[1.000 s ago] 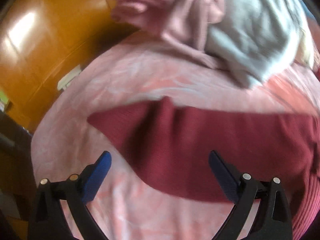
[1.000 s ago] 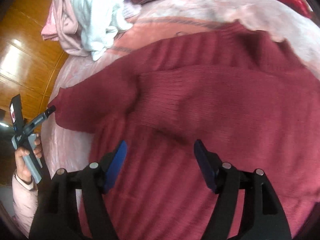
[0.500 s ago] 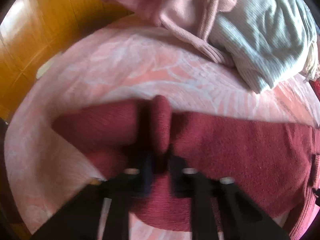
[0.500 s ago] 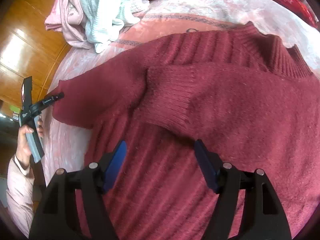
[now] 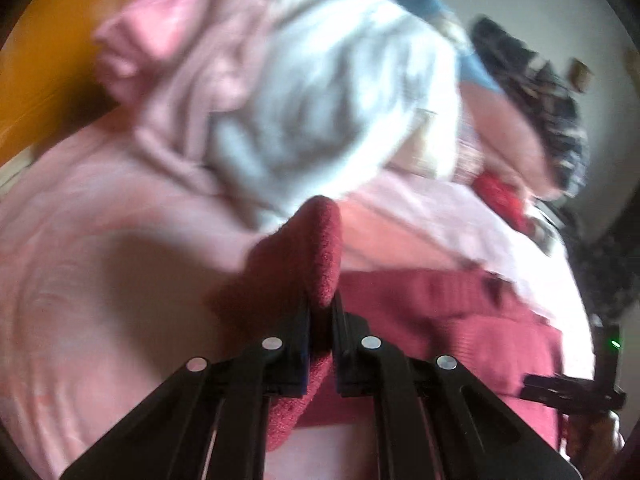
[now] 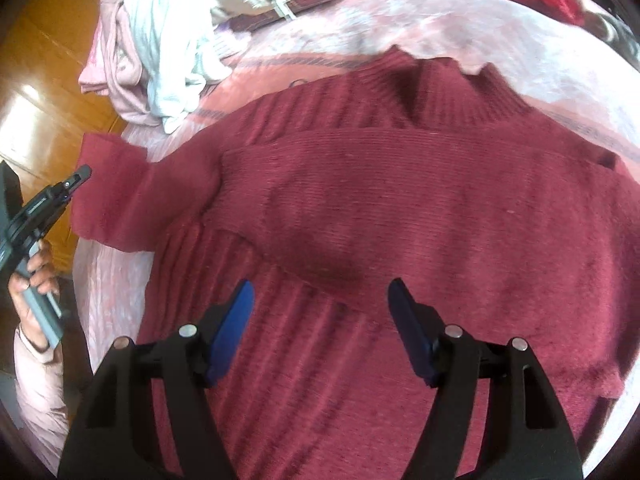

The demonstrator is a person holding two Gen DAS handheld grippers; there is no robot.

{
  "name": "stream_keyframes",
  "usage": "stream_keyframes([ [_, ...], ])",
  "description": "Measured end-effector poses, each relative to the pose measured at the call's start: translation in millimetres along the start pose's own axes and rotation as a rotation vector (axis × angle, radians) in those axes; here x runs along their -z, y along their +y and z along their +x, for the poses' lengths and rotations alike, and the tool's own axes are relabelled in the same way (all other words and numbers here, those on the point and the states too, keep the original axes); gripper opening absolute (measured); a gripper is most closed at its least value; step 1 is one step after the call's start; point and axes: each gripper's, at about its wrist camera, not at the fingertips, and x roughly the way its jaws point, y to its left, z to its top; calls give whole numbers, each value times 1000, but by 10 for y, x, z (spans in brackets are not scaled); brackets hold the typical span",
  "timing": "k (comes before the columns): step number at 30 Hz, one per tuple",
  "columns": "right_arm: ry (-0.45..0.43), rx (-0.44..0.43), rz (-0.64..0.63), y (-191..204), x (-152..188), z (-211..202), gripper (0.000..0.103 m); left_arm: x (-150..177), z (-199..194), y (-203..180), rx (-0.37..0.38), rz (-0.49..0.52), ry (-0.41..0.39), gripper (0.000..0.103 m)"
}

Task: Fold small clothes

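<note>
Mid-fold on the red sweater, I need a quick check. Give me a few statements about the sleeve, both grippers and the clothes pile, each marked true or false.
1. The left gripper has its jaws shut on the sweater's sleeve. True.
2. The right gripper grips the sweater's collar. False: its jaws stand open above the red sweater, holding nothing.
3. The other sleeve lies folded across the sweater's chest. True.
4. The pile of pink and white clothes sits on top of the sweater. False: it lies apart, at the bed's edge.
5. The sweater lies on a pink bedspread. True.
</note>
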Motion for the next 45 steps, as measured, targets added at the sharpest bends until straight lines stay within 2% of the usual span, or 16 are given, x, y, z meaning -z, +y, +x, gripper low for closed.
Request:
stream_keyframes([
  [4,-2,16,13,-179,56,-79,69,198,233,-689,91,71,52,8],
  [13,-15,49,40,-585,151,-268,69,638,671,-1774,232,168,151,8],
  [15,-11,61,53,-682,172,-265,69,774,757,-1945,232,200,177,9],
  [17,2,63,74,-756,189,-225,69,900,941,-2071,190,235,214,10],
  [20,18,67,84,-800,221,-158,69,1017,1165,-1994,186,208,308,20],
  [21,19,75,75,-783,219,-151,69,1021,1156,-1942,202,190,316,23],
  [24,9,67,72,-708,163,-159,70,910,964,-1819,203,189,307,61],
  [25,2,52,75,-655,130,-165,70,829,814,-1737,202,197,259,64],
  [27,-14,30,69,-529,76,-172,70,711,657,-1583,174,213,213,64],
  [31,-23,-22,-13,-17,-55,-89,70,504,523,-1011,2,156,153,63],
  [33,-6,-58,-56,291,-129,38,70,478,576,-769,-28,108,184,59],
  [36,9,-47,-85,583,-234,229,68,531,668,-534,-45,59,235,54],
  [40,3,-25,-89,842,-393,465,67,619,856,-511,-148,120,272,52],
  [44,3,43,-111,953,-484,679,68,673,987,-458,-160,102,293,53],
  [45,3,65,-115,937,-483,715,64,682,992,-450,-162,103,290,54],
])
